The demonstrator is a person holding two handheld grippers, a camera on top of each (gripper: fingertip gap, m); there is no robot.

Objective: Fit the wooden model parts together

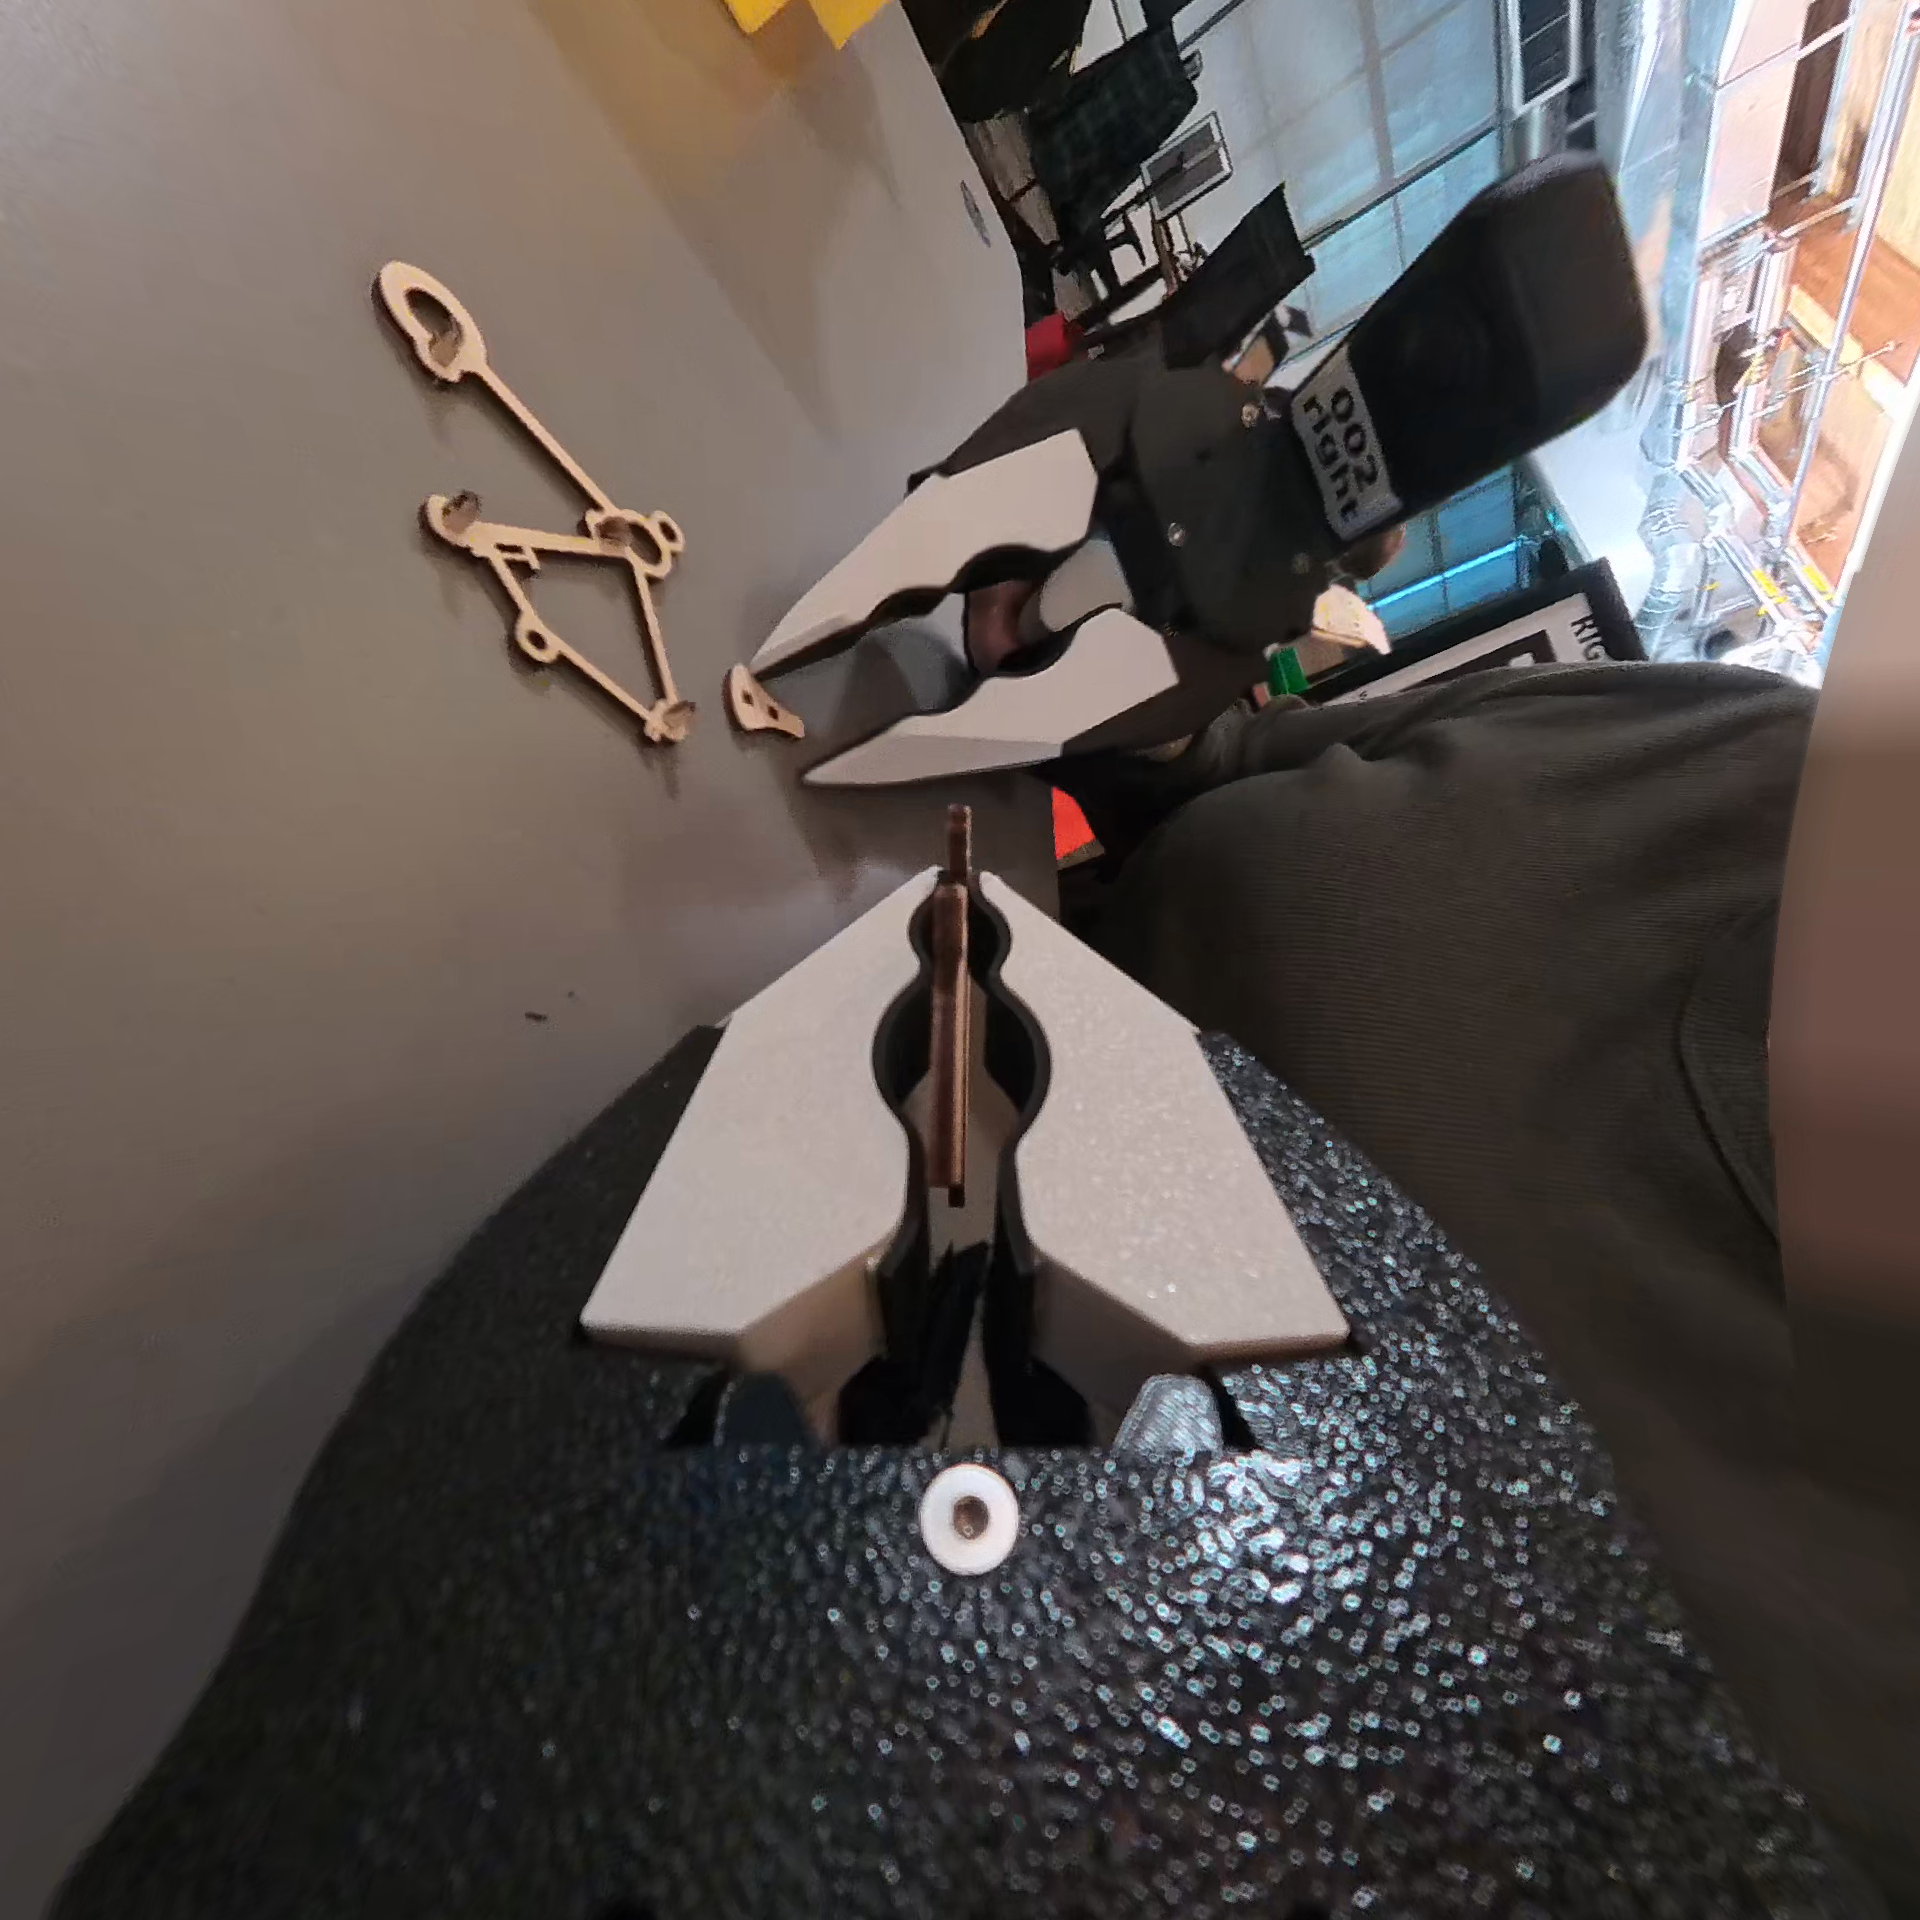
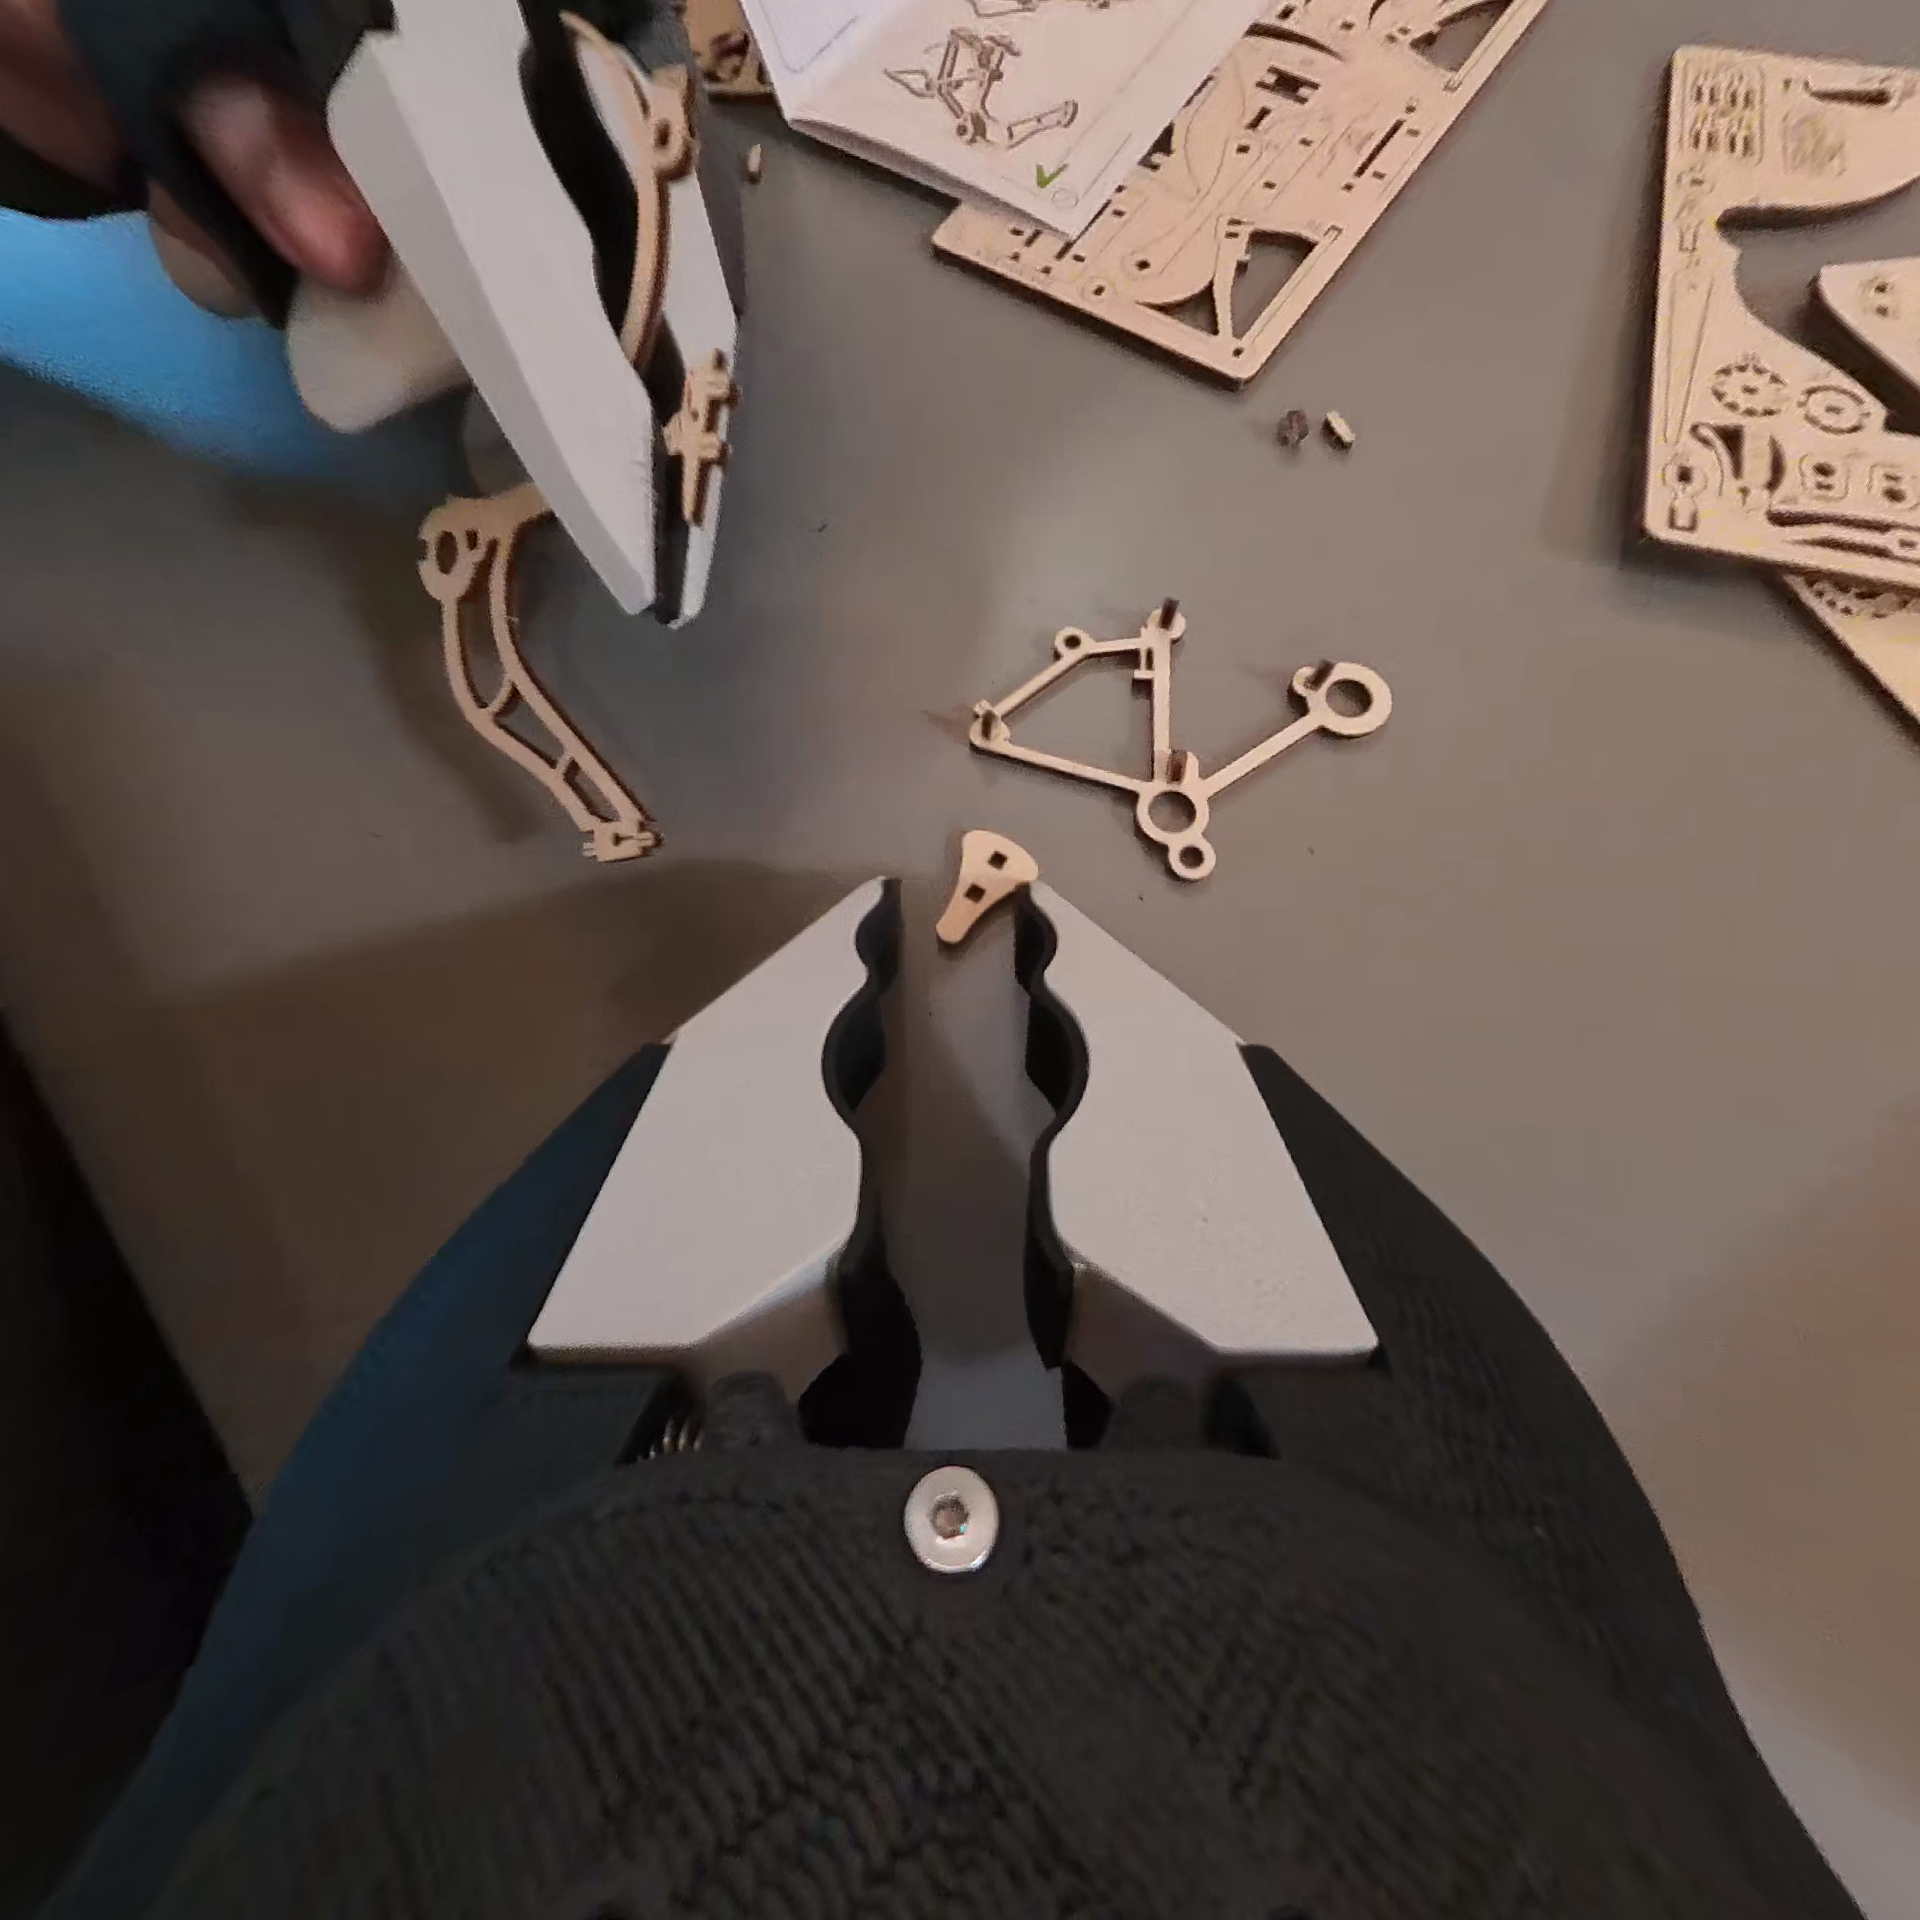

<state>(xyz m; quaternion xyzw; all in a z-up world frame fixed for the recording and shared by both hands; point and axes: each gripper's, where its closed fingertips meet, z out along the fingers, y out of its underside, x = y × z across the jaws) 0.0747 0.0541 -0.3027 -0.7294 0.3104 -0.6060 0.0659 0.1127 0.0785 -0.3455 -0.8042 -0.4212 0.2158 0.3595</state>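
My right gripper (image 2: 961, 899) is open low over the grey table (image 2: 852, 540), and a small wedge-shaped wooden piece (image 2: 984, 883) lies between its fingertips. Just beyond lies a triangular wooden frame with a long arm (image 2: 1153, 748). My left gripper (image 2: 665, 608) hangs at the upper left, shut on a curved wooden part (image 2: 649, 239) with a cross-shaped end. A similar curved part (image 2: 520, 686) lies on the table beneath it. In the left wrist view my left gripper (image 1: 956, 883) holds that part edge-on (image 1: 954, 1039). Ahead are the open right gripper (image 1: 781, 719), the wedge (image 1: 764, 712) and the frame (image 1: 582, 592).
Laser-cut wooden sheets lie at the far middle (image 2: 1195, 239) and far right (image 2: 1766, 364). An instruction booklet (image 2: 966, 94) rests on the far one. Two tiny loose bits (image 2: 1311, 426) lie between the sheets. A person's sleeve (image 1: 1455, 1039) fills the right of the left wrist view. My right fingertips sit around 7 cm from my left ones.
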